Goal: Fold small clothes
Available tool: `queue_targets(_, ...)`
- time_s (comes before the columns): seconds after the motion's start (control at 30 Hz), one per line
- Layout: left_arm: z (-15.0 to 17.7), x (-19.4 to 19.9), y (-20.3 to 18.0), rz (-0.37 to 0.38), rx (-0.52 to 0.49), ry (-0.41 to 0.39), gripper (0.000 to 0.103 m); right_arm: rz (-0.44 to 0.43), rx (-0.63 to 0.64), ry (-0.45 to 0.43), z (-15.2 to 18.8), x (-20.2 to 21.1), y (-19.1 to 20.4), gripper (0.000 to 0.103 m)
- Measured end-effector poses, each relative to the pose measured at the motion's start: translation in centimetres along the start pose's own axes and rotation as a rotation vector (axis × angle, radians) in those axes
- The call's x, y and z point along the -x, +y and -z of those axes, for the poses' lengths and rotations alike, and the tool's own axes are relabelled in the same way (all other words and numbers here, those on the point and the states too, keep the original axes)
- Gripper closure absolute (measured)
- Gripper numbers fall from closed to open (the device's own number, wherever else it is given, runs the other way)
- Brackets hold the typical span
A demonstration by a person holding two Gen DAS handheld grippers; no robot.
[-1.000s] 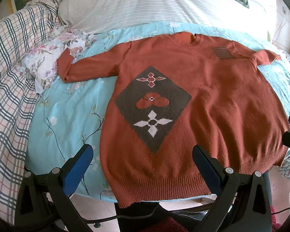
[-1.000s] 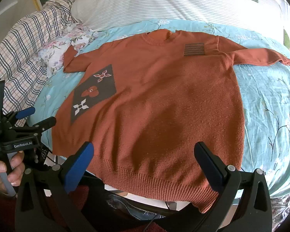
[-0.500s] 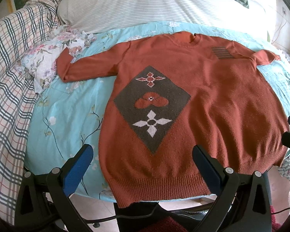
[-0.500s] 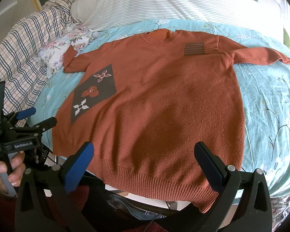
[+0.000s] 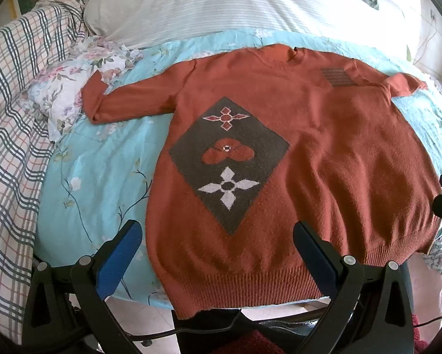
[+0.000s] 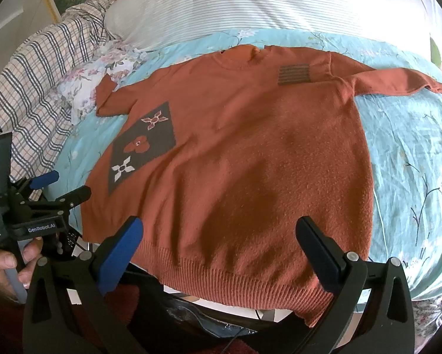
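Observation:
A rust-orange sweater (image 5: 324, 153) with a dark diamond flower patch (image 5: 229, 159) lies flat, front up, on a light-blue floral sheet (image 5: 100, 183); both sleeves are spread out. It also shows in the right wrist view (image 6: 250, 162). My left gripper (image 5: 218, 242) is open and empty, hovering over the sweater's ribbed hem (image 5: 244, 286). My right gripper (image 6: 221, 236) is open and empty above the hem's right part (image 6: 235, 277). The left gripper also shows at the left of the right wrist view (image 6: 58, 185), held by a hand.
A striped white pillow (image 5: 235, 3) lies behind the sweater. A plaid blanket (image 5: 11, 124) and a floral cloth (image 5: 67, 88) lie at the left. The bed's near edge (image 5: 138, 298) runs under the hem, with floor below.
The left wrist view has crept slightly closer to the sweater. Both grippers stay open and the sweater has not moved.

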State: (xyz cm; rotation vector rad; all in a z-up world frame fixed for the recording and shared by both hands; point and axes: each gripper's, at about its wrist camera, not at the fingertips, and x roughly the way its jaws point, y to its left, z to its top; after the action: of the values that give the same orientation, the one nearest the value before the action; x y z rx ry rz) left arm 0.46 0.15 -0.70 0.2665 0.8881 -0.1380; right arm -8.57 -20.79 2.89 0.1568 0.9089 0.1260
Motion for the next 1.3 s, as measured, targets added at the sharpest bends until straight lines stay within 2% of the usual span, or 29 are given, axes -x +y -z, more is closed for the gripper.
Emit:
queue_targets(0.07, -0.1, -0.1, 0.0, 0.001, -0.003, 0.017, 0.001, -0.001, 0.003, -0.007, 0.0, -0.1, 0.0, 0.0)
queue_targets(0.2, -0.2, -0.4, -0.2, 0.005, 0.006, -0.01, 0.001, -0.004, -0.003, -0.005, -0.1, -0.2, -0.1, 0.0)
queue_targets(0.43, -0.6, -0.9, -0.7, 0.01, 0.0, -0.006, 0.001, -0.014, -0.02, 0.017, -0.5, -0.7, -0.5, 0.0)
queue_targets(0.83, -1.9, -2.3, -1.2, 0.025, -0.01, 0.002, 0.001, -0.046, -0.083, -0.099, -2.0, -0.4, -3.4, 0.0)
queue_targets(1.03, -3.2, -3.8, -1.0, 0.025, 0.013, 0.034, 0.001, -0.007, -0.139, -0.145, -3.4, 0.1, -7.7, 0.0)
queue_targets(1.2, -4.1, -4.8, -1.2, 0.043, 0.03, 0.066, 0.001, 0.058, -0.254, -0.188, -5.3, 1.3, -14.5, 0.0)
queue_targets(1.3, -4.7, -5.4, -1.6, 0.042, 0.022, 0.076, 0.001, 0.102, -0.321, -0.224, -6.6, 2.1, -18.7, 0.009)
